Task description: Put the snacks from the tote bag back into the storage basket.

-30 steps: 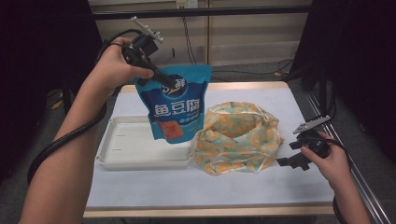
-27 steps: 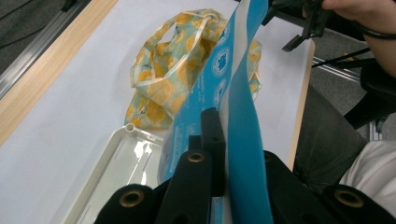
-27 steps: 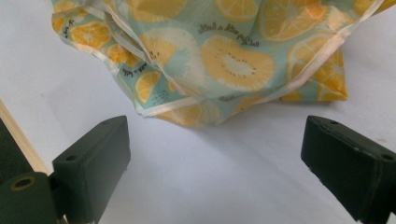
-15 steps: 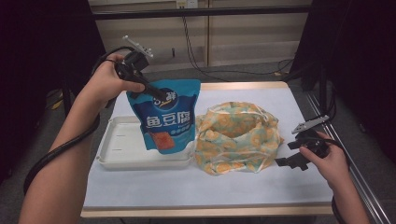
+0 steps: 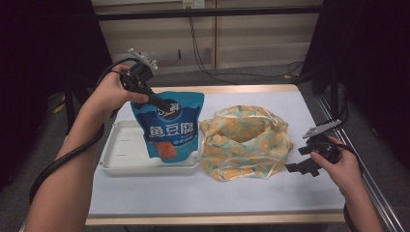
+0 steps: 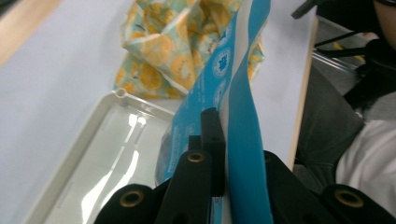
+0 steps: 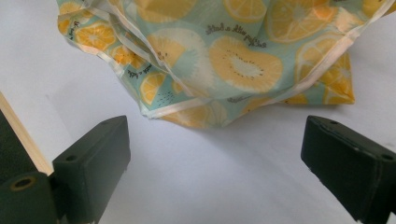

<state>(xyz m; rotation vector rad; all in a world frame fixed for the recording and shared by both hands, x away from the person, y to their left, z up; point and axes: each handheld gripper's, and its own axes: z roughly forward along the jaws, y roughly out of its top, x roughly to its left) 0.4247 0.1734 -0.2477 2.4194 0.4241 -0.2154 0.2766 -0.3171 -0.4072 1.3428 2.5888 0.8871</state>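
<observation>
A blue snack pouch [image 5: 170, 126] with white lettering hangs upright over the white tray [image 5: 121, 154], its lower edge down at the tray floor. My left gripper [image 5: 162, 104] is shut on the pouch's top edge; the left gripper view has the pouch [image 6: 233, 107] pinched edge-on between the black jaws. A fruit-print fabric bag [image 5: 245, 140] lies slumped on the table just right of the tray. My right gripper [image 5: 300, 165] rests low at the table's right, its jaws wide open, pointing at the bag [image 7: 224, 56] with nothing between them.
The table has a white top [image 5: 203, 193] with a wooden rim. A black rail [image 5: 367, 174] runs along its right side, close to the right hand. Cables hang behind the far edge. A person's clothing [image 6: 369, 158] is at the near side.
My left hand has come down and a little to the left with the pouch, bringing its lower edge into the tray. The right gripper and the fabric bag have stayed put.
</observation>
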